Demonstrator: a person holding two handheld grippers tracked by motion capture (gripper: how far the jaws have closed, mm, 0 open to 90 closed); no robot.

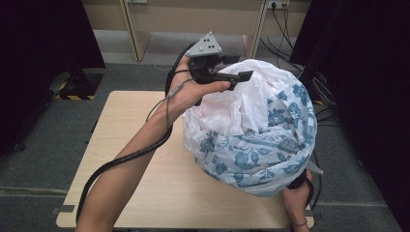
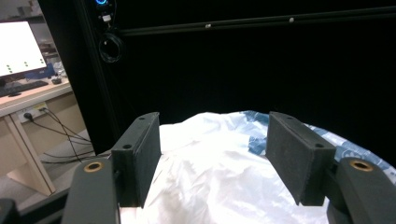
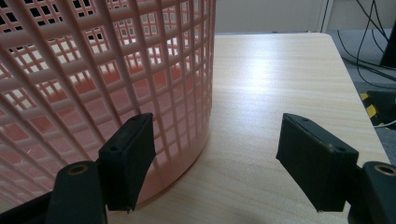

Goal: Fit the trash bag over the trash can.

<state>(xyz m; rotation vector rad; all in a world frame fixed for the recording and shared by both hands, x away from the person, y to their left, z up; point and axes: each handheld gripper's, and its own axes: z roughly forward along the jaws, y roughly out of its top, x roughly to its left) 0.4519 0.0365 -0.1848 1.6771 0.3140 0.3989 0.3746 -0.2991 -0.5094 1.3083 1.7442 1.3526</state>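
The bag [image 1: 251, 130] at the centre right of the high view is thin plastic, crinkled and a little glossy, white with a blue flower print. The table [image 1: 145, 193] under it looks like light wood, smooth and matt. In the right gripper view the basket [image 3: 93, 70] at the left is pink plastic lattice, smooth with a soft shine. The gripper pads [image 2: 299, 154] look like matt black foam.

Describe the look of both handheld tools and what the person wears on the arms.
The left tool is black, topped by a grey three-cornered plate with small holes; a black cable trails along the bare, sleeveless forearm. In both gripper views the jaws are flat black rectangular pads on arms with brass-coloured rivets. The right tool looks alike. The right wrist wears a thin band.
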